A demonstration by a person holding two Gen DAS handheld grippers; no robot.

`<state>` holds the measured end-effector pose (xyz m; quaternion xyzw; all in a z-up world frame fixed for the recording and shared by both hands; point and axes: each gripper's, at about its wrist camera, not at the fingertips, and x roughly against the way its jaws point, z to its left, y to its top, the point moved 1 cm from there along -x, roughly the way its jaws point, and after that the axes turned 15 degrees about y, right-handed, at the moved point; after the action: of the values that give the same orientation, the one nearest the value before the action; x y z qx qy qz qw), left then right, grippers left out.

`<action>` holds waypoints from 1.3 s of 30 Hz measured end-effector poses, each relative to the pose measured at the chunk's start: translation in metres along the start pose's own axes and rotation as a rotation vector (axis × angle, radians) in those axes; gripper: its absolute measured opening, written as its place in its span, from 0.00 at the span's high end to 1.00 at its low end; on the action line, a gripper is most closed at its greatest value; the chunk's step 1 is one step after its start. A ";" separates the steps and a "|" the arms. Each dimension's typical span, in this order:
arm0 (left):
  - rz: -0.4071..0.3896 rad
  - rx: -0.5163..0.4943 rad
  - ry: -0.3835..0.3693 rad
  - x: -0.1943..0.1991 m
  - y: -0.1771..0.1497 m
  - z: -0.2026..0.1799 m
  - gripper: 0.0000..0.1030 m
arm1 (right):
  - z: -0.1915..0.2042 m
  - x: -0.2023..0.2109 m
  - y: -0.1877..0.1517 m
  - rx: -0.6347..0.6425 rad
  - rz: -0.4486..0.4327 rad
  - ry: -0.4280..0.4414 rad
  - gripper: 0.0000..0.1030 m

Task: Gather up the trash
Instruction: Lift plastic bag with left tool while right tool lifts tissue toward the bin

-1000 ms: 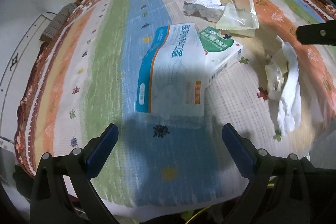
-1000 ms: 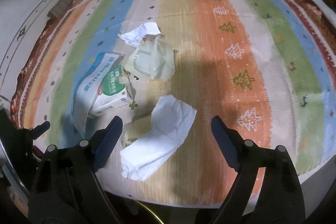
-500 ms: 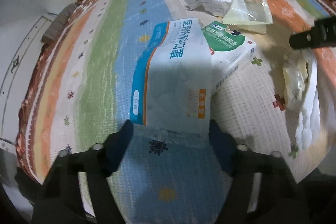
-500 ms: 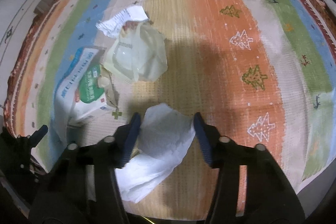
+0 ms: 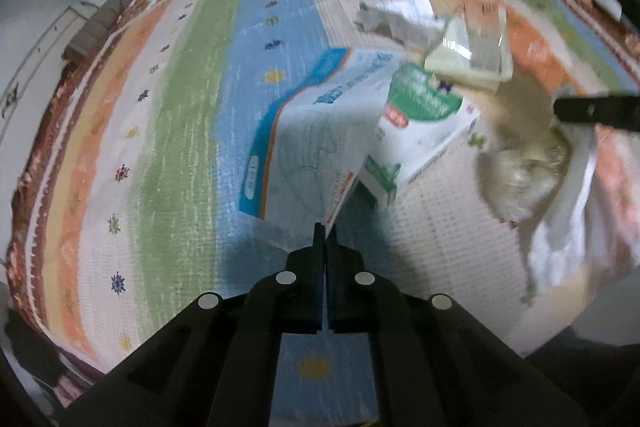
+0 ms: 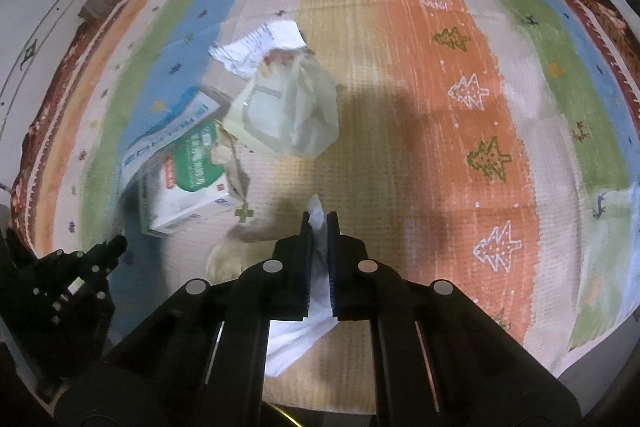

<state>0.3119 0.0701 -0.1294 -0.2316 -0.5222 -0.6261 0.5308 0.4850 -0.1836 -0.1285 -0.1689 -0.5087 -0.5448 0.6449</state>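
My left gripper (image 5: 323, 233) is clamped on the near edge of the blue-and-white mask packet (image 5: 312, 143), which lies on the striped mat (image 5: 180, 131) with its far side tipped against the green-and-white box (image 5: 424, 119). A second ago these jaws stood wide apart over bare mat short of the packet; they have just been closing, and the packet's clear edge now sits between them.

My right gripper (image 6: 319, 223) is pinched on the white tissue (image 6: 298, 337), a tuft of it poking up between the pads and the rest trailing beneath the fingers. These jaws too have just been closing; a second ago they straddled the tissue lying flat.

Beyond the box rest a crumpled paper slip (image 6: 260, 47) and a clear yellowish bag (image 6: 288, 115), untouched. A crinkled clear wrapper (image 5: 520, 171) lies beside the tissue, near my right gripper's tip.
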 end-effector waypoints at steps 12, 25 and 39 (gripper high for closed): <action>0.042 0.157 -0.181 0.036 0.005 0.043 1.00 | 0.024 0.036 -0.006 0.092 -0.046 0.008 0.95; 0.052 0.202 -0.257 0.075 -0.013 0.056 1.00 | 0.059 0.077 -0.027 0.195 -0.107 0.021 0.96; 0.040 0.187 -0.285 0.116 -0.053 0.059 1.00 | 0.088 0.106 -0.065 0.274 -0.127 0.042 0.96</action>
<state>0.2099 0.0684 -0.0327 -0.2781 -0.6434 -0.5251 0.4827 0.3748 -0.1948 -0.0241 -0.0355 -0.5743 -0.5134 0.6366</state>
